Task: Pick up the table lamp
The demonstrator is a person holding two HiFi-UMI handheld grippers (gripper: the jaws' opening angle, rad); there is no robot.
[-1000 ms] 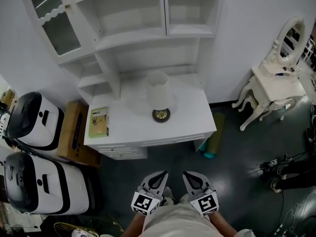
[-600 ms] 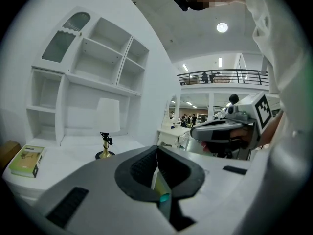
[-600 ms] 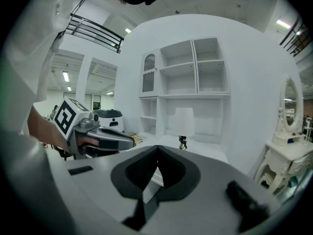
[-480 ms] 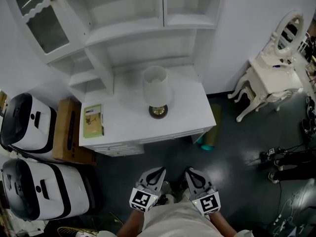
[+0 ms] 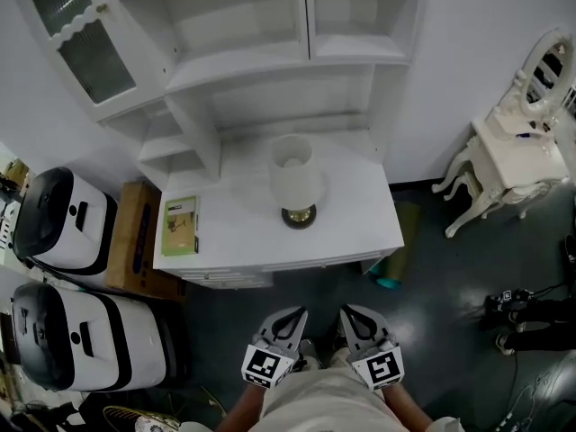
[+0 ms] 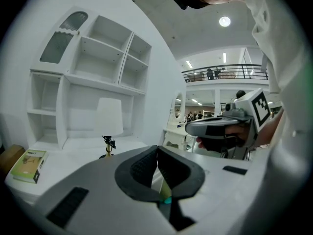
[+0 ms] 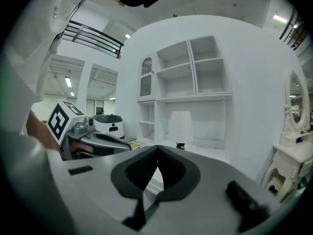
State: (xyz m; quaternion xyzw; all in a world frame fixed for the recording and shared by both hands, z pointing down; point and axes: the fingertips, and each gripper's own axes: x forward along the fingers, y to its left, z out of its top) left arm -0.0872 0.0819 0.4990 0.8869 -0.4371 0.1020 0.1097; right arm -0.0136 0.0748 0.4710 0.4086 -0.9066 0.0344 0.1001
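The table lamp (image 5: 294,176) has a white shade and a round brass base and stands upright on the white desk (image 5: 360,214) under the shelf unit. It also shows far ahead as the lamp (image 6: 109,119) in the left gripper view and the lamp (image 7: 180,128) in the right gripper view. My left gripper (image 5: 289,318) and right gripper (image 5: 349,316) are side by side at the bottom of the head view, over the dark floor, well short of the desk. Both are shut with nothing between their jaws.
A green booklet (image 5: 181,224) lies on the desk's left part. A cardboard box (image 5: 133,239) and two white and black machines (image 5: 63,219) stand left of the desk. A white dressing table with a mirror (image 5: 517,151) is at the right. A green roll (image 5: 392,255) lies on the floor by the desk.
The desk and lamp have shifted a little lower and to the right in the head view. Both grippers stay shut and keep their place at the bottom of the frame.
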